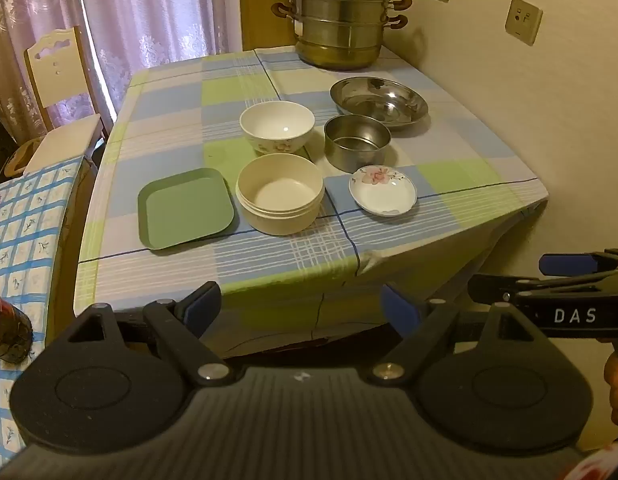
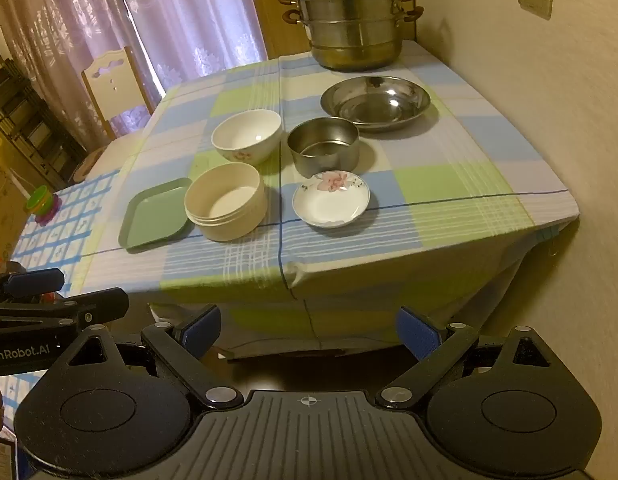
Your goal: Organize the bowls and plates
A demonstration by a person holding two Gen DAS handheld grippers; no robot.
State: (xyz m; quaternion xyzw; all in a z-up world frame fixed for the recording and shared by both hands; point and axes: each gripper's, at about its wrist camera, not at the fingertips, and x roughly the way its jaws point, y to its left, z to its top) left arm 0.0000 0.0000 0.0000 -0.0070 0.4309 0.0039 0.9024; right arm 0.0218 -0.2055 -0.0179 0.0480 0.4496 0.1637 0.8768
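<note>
- Left gripper [image 1: 299,308]: jaws wide apart, nothing between them; it hangs short of the near table edge, angled down toward the dishes.
- Right gripper [image 2: 309,330]: likewise spread and empty, level with its partner and just beside it.
- Green square plate [image 1: 185,208]: ahead and to the left of both grippers, flat on the checked tablecloth [image 1: 269,272], touching or nearly touching the cream tub.
- Cream round tub [image 1: 279,199]: straight ahead of the left gripper, nearest of the bowls, upright and empty.
- White flowered bowl [image 1: 277,127]: directly beyond the tub, standing alone.
- Small flowered saucer [image 1: 382,190]: ahead and slightly right, near the front.
- Steel bowl [image 1: 357,143]: just behind the saucer (a smaller steel piece seems to sit inside; hard to tell).
- Wide steel dish [image 1: 379,101]: farther back, close behind the steel bowl.
- Tiered steamer pot [image 1: 340,20]: far corner, apart from the rest.
- Progress, as judged: none visible; every piece lies single and unstacked, so all the sorting and nesting remains.
</note>
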